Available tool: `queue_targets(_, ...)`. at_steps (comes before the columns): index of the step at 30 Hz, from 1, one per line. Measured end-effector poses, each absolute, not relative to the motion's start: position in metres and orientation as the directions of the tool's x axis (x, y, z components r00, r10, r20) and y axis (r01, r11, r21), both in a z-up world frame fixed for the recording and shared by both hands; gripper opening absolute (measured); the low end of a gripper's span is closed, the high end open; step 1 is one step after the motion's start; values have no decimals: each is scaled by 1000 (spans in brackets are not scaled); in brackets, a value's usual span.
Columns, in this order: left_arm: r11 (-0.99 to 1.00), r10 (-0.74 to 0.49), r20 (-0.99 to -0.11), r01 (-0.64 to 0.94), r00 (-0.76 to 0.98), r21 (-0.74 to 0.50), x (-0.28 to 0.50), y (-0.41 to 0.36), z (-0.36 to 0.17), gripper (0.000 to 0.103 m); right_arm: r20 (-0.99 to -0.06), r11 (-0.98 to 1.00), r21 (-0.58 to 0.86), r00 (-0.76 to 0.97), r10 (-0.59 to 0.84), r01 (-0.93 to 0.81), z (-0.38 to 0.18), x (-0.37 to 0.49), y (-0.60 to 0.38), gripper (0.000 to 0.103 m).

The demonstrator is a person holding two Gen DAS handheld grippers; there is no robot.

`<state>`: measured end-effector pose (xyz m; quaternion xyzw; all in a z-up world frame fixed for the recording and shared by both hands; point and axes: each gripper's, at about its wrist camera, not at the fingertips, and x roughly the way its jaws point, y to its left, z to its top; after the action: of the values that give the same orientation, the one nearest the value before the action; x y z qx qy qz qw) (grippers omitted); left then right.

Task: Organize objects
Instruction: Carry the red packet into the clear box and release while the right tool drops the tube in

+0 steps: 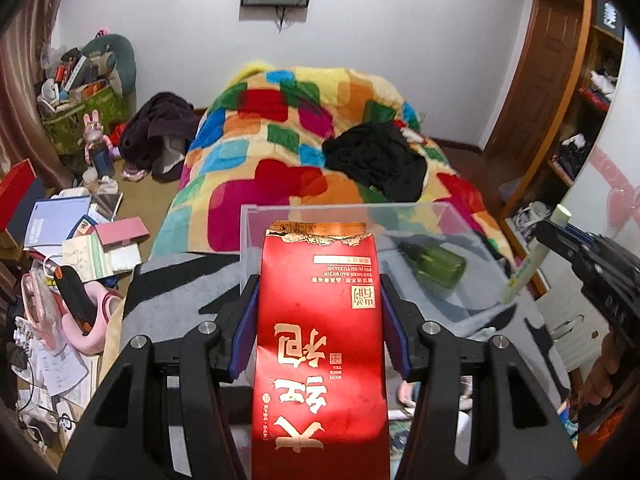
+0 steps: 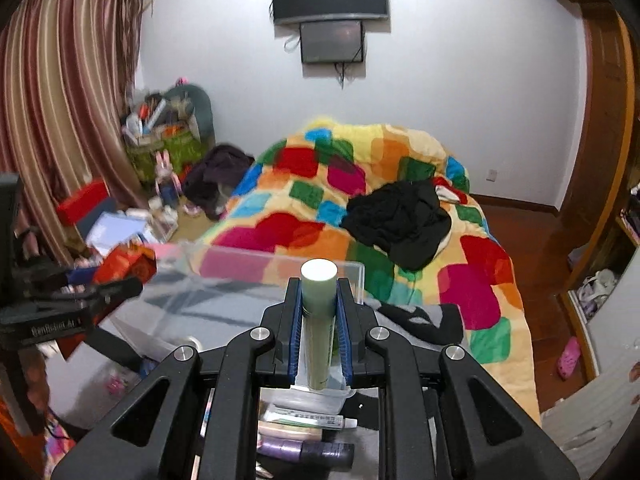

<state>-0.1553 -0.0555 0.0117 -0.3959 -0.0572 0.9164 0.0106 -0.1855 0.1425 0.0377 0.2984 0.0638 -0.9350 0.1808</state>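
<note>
Both hands are loaded here: the left gripper (image 1: 318, 304) is clamped on a red tea packet (image 1: 320, 332), carried at the near edge of the clear acrylic box (image 1: 256, 232), while the right gripper (image 2: 319, 320) pinches a pale green tube (image 2: 318, 320) just short of that same box's near right corner. So far only a green bottle (image 1: 434, 266) lies inside the box, on its right side, so the sorting looks barely begun. Still to go, by my reckoning: packet and tube into the box, plus the tubes and purple bottle (image 2: 306, 450) waiting in the small tray (image 2: 344, 394) near and below the right gripper.
</note>
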Motion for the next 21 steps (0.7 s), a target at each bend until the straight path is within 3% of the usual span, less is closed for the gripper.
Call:
queue_targets(10, -997, 31, -791, 35, -611, -65, -194, -49, -19, 55, -599, -879, -192, -761, -248, 437, 18, -184, 92, 14)
queue_targets(21, -996, 79, -823, -4, -563, -93, -195, -46, -27, 57, -720, -838, -130, -632, -288, 530, -22, -198, 68, 14)
